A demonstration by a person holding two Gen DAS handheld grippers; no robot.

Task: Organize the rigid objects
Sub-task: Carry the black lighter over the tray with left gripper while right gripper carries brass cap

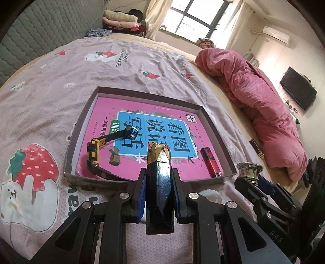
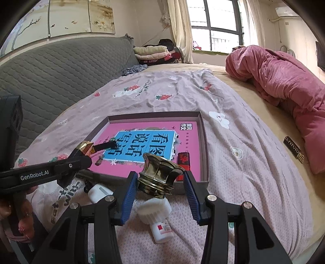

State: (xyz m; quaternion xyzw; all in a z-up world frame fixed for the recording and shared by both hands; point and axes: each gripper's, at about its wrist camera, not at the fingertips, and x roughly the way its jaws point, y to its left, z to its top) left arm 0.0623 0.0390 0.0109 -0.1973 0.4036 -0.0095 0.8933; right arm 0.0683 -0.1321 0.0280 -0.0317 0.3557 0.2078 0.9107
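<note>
Clamped between the blue pads of the left gripper [image 1: 159,195], at the bottom centre of the left wrist view, a dark faceted tube [image 1: 159,182] with a gold pointed tip stands up out of the closed jaws, which press on both of its sides. Lower right in that view, the right gripper [image 1: 248,178] carries a brass-coloured flared cap [image 1: 250,169]. From the right wrist camera the same cap [image 2: 160,175] sits tilted between the blue pads; the left pad touches it, but whether the right pad presses it cannot be told. Just below the cap, a white bottle [image 2: 157,219] with a ribbed lid lies on its side on the bedsheet [image 2: 243,162], and a second white bottle [image 2: 100,192] lies at its left, partly behind the left gripper [image 2: 81,156], which enters from the left edge; a hand [image 2: 22,219] holds its handle at lower left. Beyond the grippers, in mid frame, a shallow box [image 1: 77,130] rests on the sheet, its floor covered by a pink book [image 1: 162,130]. On the book lie a black and yellow watch [image 1: 97,154] at the left and a red lighter [image 1: 211,162] at the right, well apart. Farther back, a pink quilt [image 1: 260,105] is bundled at the right, and folded clothes [image 1: 121,20] are stacked near the window [image 1: 199,18] at the top.
</note>
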